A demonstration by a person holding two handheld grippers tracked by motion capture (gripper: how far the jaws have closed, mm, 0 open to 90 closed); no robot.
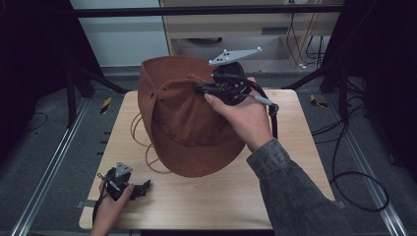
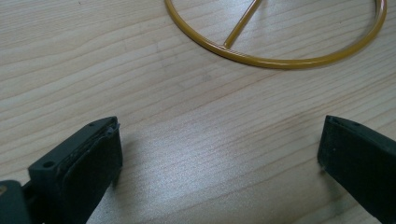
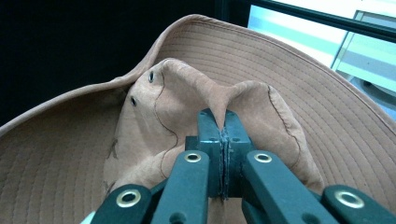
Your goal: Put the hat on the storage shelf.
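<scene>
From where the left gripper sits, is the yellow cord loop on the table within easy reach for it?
Probably yes. The left gripper rests open on the table, and in its own view bare wood lies between its jaws and the yellow cord loop just ahead. The hat is pinched by the right gripper.

One hat [image 1: 184, 118] is present, brown, with one brim and two metal eyelets [image 3: 151, 76] visible on its crown in the right gripper view. One yellow cord [image 2: 275, 60] lies on the table, forming one loop in the left gripper view. One table [image 1: 295, 162] is in use. Two grippers are present: one left gripper [image 1: 140, 188] and one right gripper [image 1: 199, 88], each with two jaws. Two hands are visible, one per gripper.
</scene>
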